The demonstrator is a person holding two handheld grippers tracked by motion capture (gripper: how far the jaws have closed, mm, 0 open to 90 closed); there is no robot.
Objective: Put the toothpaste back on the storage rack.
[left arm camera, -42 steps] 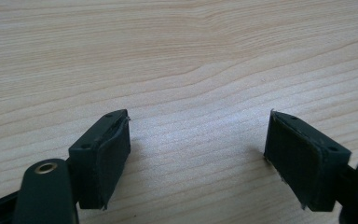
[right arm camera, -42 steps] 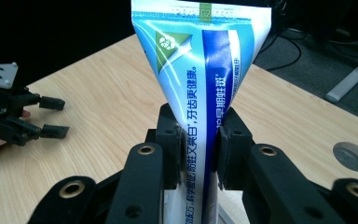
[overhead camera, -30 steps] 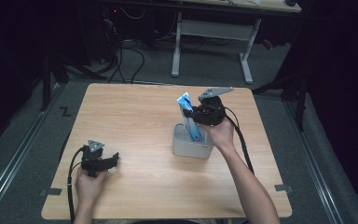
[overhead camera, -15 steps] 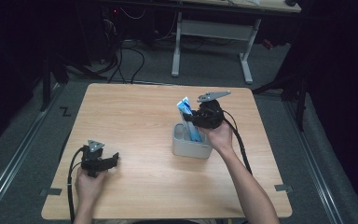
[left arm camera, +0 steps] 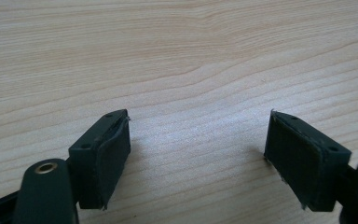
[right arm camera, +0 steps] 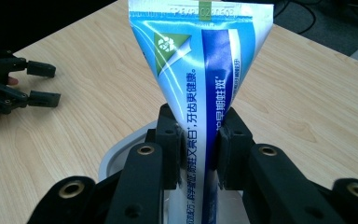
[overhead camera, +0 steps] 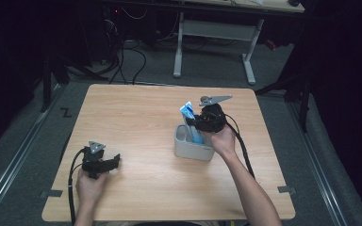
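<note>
Right tool (overhead camera: 193,123) is sitting right of centre in the high view, clamping a blue-and-white toothpaste tube (overhead camera: 191,123) that is standing upright in a grey cup (overhead camera: 192,147); crimped flat end of the tube is pointing up, lower end is going down inside the cup. Cup is resting on the wooden tabletop (overhead camera: 136,113), slightly right of the middle of the frame. In the right gripper view the tube (right arm camera: 203,70) is filling the centre top, both jaws pressing on it from either side just below where it widens, right tool (right arm camera: 200,140) closed on it, pale cup rim (right arm camera: 121,151) peeking out at lower left behind the jaws. Tube is carrying a green square logo and printed characters; small print is too fine to read. Left tool (overhead camera: 115,161) is lying at the lower left of the high view, held low on the tabletop by the left hand (overhead camera: 90,186), well apart from the cup, cable trailing toward the bottom edge. In the left gripper view, left tool (left arm camera: 198,149) is standing wide open, jaws spread with bare wood grain (left arm camera: 191,60) between them, gripping nothing. The same tool (right arm camera: 42,84) is showing at the far left of the right gripper view, jaws apart. Floor, cables and a white table frame (overhead camera: 214,40) are sitting along the top of the high view.
</note>
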